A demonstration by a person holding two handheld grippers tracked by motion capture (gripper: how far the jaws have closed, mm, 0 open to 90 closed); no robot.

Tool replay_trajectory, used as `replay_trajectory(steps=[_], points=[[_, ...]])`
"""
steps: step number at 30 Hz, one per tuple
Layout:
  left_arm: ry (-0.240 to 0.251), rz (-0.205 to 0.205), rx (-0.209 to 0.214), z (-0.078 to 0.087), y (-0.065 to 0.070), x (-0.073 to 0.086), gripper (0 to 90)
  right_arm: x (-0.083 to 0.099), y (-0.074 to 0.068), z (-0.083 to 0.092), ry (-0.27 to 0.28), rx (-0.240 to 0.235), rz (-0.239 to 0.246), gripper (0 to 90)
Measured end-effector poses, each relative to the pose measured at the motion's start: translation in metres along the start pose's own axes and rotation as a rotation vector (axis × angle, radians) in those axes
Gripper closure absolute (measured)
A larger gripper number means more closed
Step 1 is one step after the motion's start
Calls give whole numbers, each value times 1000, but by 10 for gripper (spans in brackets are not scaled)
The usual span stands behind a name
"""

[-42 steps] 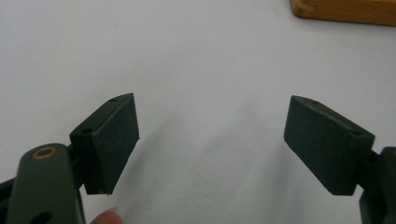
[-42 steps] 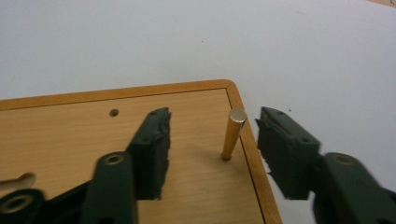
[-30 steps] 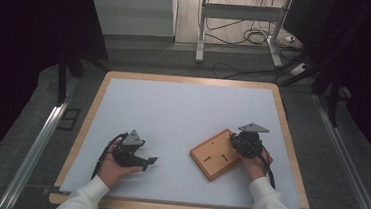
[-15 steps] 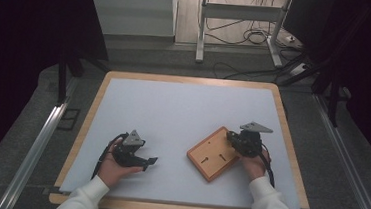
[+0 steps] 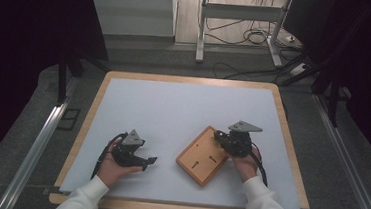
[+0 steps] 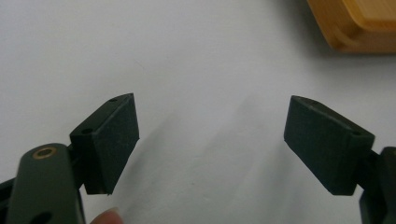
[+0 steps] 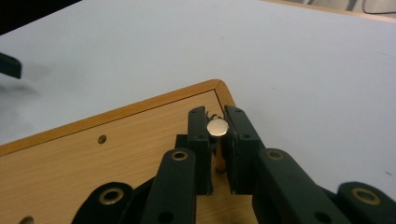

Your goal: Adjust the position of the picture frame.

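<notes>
One board [image 5: 203,155], wooden, lying flat on the white table [image 5: 173,108], right of centre near the front edge. Two grippers, one per hand. Right gripper [image 5: 219,136] sits over the board's far right corner; left gripper [image 5: 150,163] rests on bare table, well apart from the board. Right gripper view adds what the high view cannot resolve: jaws nearly together, clamped on one small silver peg [image 7: 217,127] standing up from the board. Left gripper view: jaws wide apart, nothing between, board corner [image 6: 355,23] at upper right.
</notes>
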State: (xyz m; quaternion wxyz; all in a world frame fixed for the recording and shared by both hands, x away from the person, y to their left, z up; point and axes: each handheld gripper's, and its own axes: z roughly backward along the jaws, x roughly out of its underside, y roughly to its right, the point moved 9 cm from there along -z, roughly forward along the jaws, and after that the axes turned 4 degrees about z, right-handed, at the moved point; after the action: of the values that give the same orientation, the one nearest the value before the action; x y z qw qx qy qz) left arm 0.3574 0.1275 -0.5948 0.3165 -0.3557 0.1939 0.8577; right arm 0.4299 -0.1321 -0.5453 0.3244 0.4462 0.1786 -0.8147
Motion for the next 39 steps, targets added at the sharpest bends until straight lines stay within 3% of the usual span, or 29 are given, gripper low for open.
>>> replay_trajectory(steps=[4,14,18,23,25,39], points=[[3,0,-2,1,-1,0,177,-3,-20,-12,-9,-47,36,823],[7,5,-5,3,-4,0,177,-12,-44,-33,-7,-101,53,827],[9,4,-7,3,-4,0,177,-12,-58,-49,-33,-130,87,830],[8,4,-7,3,-5,1,177,-7,-62,-60,-65,-135,99,830],[4,3,-6,2,-5,1,177,-5,-62,-64,-70,-154,78,826],[-5,2,-6,1,-5,2,177,-8,-67,-63,-73,-154,86,823]])
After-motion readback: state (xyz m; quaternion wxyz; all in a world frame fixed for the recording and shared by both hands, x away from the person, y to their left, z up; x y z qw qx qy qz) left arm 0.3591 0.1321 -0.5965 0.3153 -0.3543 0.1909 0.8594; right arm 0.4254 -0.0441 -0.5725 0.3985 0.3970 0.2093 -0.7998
